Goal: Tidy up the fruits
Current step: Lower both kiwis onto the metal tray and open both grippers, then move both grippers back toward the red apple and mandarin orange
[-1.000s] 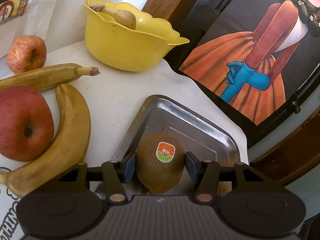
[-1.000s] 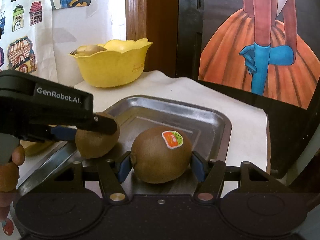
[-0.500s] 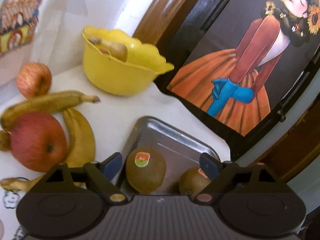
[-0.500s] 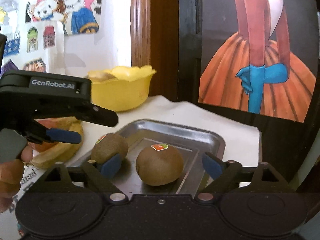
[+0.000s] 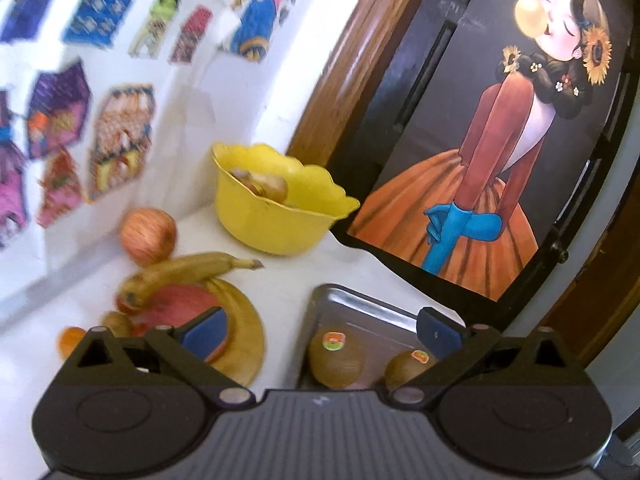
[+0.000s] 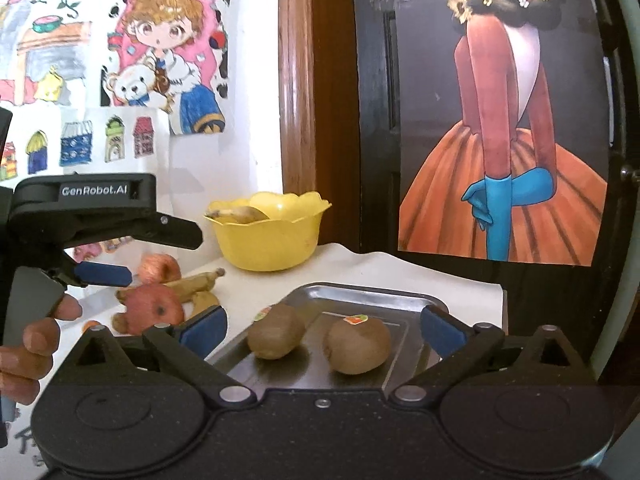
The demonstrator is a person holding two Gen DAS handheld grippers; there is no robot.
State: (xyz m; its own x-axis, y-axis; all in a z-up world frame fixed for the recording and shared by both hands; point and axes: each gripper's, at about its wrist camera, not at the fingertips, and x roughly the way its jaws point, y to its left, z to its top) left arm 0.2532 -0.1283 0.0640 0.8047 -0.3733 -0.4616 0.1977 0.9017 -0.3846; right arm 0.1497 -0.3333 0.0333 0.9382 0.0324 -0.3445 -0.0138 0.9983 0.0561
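Observation:
Two brown kiwis with stickers lie side by side in the metal tray (image 5: 360,308), (image 6: 372,300). The left kiwi (image 5: 336,356), (image 6: 276,336) and the right kiwi (image 5: 408,368), (image 6: 356,344) rest free. My left gripper (image 5: 320,330) hovers above and behind them, its jaws opening wide with nothing between the pads. My right gripper (image 6: 322,326) does the same, jaws opening, clear of both kiwis. The left gripper (image 6: 160,256) also shows in the right wrist view, held by a hand (image 6: 36,344).
A yellow bowl (image 5: 276,224) holding a fruit stands at the back. Left of the tray lie two bananas (image 5: 188,272), two apples (image 5: 148,236) and a small orange fruit (image 5: 70,340). A framed picture (image 5: 480,160) leans behind the tray; a wall with drawings lies to the left.
Both grippers let go of their kiwis, opened wide and drew back and up. The two kiwis stay in the tray.

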